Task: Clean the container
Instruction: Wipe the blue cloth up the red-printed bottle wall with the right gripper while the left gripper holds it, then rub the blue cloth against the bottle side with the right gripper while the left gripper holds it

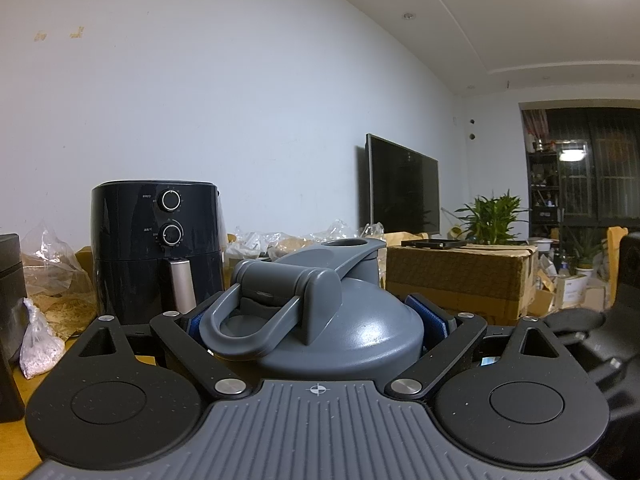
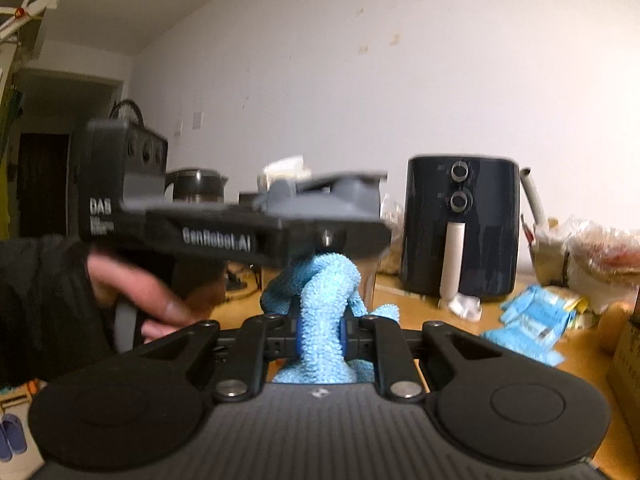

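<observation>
In the left wrist view my left gripper (image 1: 320, 324) is shut on a container with a grey domed lid (image 1: 360, 328), a carry loop (image 1: 240, 328) and a flip spout cap (image 1: 344, 246); its body is hidden below. In the right wrist view my right gripper (image 2: 320, 336) is shut on a light blue cloth (image 2: 320, 300), which reaches up to the underside of the left gripper (image 2: 224, 232). The grey lid (image 2: 328, 196) shows above that gripper. The right wrist view is blurred.
A black air fryer (image 1: 156, 248) (image 2: 460, 224) stands on the wooden table (image 2: 400, 300) by the white wall. Plastic bags (image 1: 44, 280), cardboard boxes (image 1: 460, 276), a TV (image 1: 400, 184), a plant (image 1: 492, 216), a kettle (image 2: 196, 186) and blue packets (image 2: 536, 316) surround it.
</observation>
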The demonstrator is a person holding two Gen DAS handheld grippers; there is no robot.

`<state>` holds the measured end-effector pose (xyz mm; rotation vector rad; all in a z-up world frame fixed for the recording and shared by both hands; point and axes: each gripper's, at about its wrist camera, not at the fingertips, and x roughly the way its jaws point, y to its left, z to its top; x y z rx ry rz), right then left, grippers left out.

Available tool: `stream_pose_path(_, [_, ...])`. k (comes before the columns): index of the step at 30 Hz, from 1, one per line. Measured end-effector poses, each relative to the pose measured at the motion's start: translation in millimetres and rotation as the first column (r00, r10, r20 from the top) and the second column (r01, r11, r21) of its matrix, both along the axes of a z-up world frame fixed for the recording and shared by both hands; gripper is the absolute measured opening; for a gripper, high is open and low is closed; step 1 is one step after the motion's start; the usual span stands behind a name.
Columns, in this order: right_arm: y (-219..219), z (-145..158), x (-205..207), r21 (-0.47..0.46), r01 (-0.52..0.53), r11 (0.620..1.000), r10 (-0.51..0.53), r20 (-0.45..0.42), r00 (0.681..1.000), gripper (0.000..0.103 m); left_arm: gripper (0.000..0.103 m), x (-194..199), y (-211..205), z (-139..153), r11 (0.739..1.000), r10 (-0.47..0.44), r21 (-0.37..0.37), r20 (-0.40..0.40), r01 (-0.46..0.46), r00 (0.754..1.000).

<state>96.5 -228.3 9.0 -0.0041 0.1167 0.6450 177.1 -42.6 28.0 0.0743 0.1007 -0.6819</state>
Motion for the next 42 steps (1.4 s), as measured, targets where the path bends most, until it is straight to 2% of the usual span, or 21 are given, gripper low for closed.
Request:
stream_pose_path(18, [-2, -1, -3, 0.016, 0.019, 1.000, -0.019, 0.006, 1.000, 0.011, 0.095, 2, 1, 2, 1.000, 0.001, 0.002, -0.002, -0.001, 1.000])
stream_pose_path(42, [-35, -13, -34, 0.043, 0.080, 0.996, -0.079, -0.014, 0.997, 0.011, 0.095, 3, 0, 3, 1.000, 0.004, 0.014, -0.005, -0.004, 1.000])
